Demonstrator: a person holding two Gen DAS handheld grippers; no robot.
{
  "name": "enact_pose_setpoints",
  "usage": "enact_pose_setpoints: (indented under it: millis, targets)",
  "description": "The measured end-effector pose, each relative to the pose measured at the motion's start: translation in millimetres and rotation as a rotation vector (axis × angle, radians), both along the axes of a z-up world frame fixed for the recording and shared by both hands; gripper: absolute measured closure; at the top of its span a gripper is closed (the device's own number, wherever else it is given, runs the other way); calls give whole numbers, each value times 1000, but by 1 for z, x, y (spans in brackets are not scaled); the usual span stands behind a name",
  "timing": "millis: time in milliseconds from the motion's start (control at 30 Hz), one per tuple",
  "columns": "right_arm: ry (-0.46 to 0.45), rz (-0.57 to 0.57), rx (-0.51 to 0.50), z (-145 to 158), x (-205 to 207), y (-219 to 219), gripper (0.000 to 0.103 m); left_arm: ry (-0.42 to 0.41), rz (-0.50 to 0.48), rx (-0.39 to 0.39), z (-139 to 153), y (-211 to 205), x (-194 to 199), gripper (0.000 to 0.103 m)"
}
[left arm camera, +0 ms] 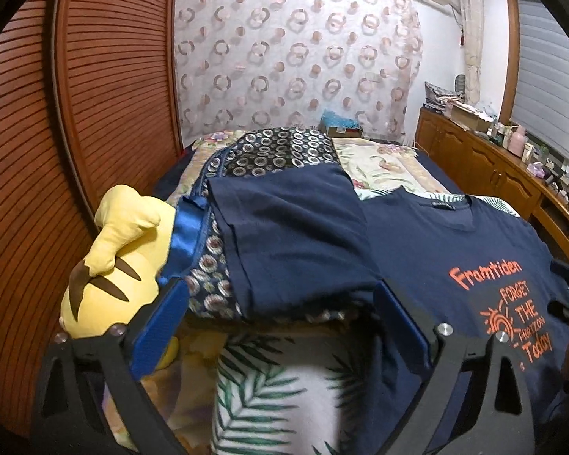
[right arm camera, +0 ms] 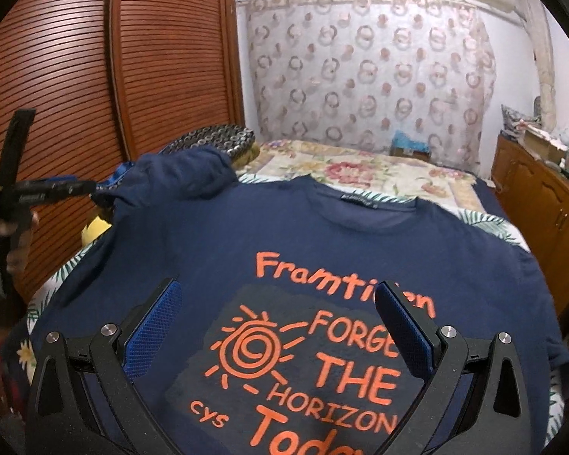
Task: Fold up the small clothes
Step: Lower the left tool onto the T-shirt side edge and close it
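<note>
A navy T-shirt (right arm camera: 216, 250) with an orange "Framtiden, forget the horizon today" print lies face up on the bed, collar (right arm camera: 360, 204) toward the far end. Its left sleeve (left arm camera: 296, 235) is draped up over a folded quilt with a circle pattern (left arm camera: 284, 148). My left gripper (left arm camera: 280, 299) is open at the near edge of that sleeve; the cloth lies between its blue pads (left arm camera: 159, 311), which stand apart from it. Over the printed chest, my right gripper (right arm camera: 280, 292) hovers open with nothing held.
A yellow plush toy (left arm camera: 113, 265) lies left of the quilt, against the louvred wardrobe doors (left arm camera: 106, 87). The bed has a leaf-print blanket (left arm camera: 258, 390). A cluttered wooden dresser (left arm camera: 485, 167) runs along the right. A person's hand (right arm camera: 0, 227) shows at the left.
</note>
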State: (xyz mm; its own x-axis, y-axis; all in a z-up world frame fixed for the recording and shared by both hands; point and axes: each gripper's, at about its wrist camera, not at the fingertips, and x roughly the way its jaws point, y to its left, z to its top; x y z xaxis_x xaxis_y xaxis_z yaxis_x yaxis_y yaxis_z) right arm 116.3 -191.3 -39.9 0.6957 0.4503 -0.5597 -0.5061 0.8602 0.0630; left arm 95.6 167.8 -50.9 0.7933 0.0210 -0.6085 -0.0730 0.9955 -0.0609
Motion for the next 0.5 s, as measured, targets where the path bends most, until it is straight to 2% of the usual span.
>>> enact_pose_setpoints:
  millis: [233,500]
  targets:
    - [13,34,-11,-4,2,10,0,55,-11,-38,0,18,43,13]
    - [58,77,-19,-12,17,23,0,157,4,-61,-20,41,95,39]
